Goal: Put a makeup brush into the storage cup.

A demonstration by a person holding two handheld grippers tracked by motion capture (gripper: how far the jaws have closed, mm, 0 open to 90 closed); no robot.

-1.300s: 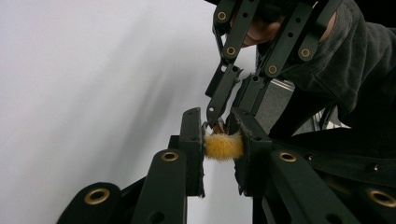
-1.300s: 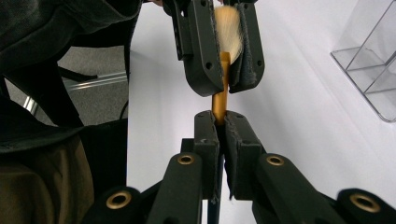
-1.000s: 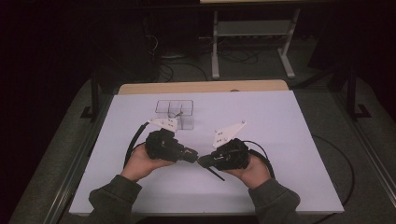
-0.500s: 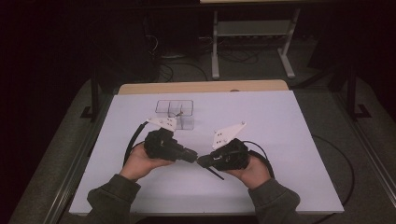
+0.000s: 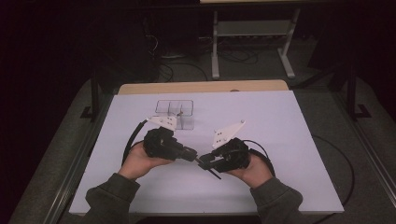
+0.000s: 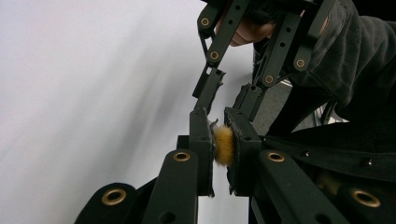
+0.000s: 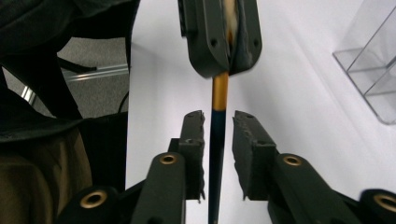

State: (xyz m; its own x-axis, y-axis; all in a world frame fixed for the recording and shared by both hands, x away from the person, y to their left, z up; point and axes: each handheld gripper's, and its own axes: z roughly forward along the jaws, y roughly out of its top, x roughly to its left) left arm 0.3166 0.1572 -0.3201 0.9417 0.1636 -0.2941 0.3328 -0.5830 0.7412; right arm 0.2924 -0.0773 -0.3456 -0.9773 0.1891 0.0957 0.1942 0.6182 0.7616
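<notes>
Right gripper view: a brush (image 7: 218,135) with a dark handle and gold ferrule hangs between the right gripper (image 7: 218,140)'s jaws, which have just been opening and now stand clear of the handle on both sides. Above, the left gripper (image 7: 219,37) clamps the bristle end. In the left gripper view its own jaws are closed on the yellow bristle tuft (image 6: 224,145), with the right gripper (image 6: 229,100) just beyond. The high view shows both grippers meeting tip to tip above the white table (image 5: 280,121), near the person's edge, with a clear compartment box (image 5: 175,113) farther back.

This looks like a hand-over to the left gripper. To do it well, the left should keep its clamp firm, since soft bristles give a slippery hold, and the right should draw straight back along the handle without nudging it. A regrip nearer the ferrule would likely be steadier.
</notes>
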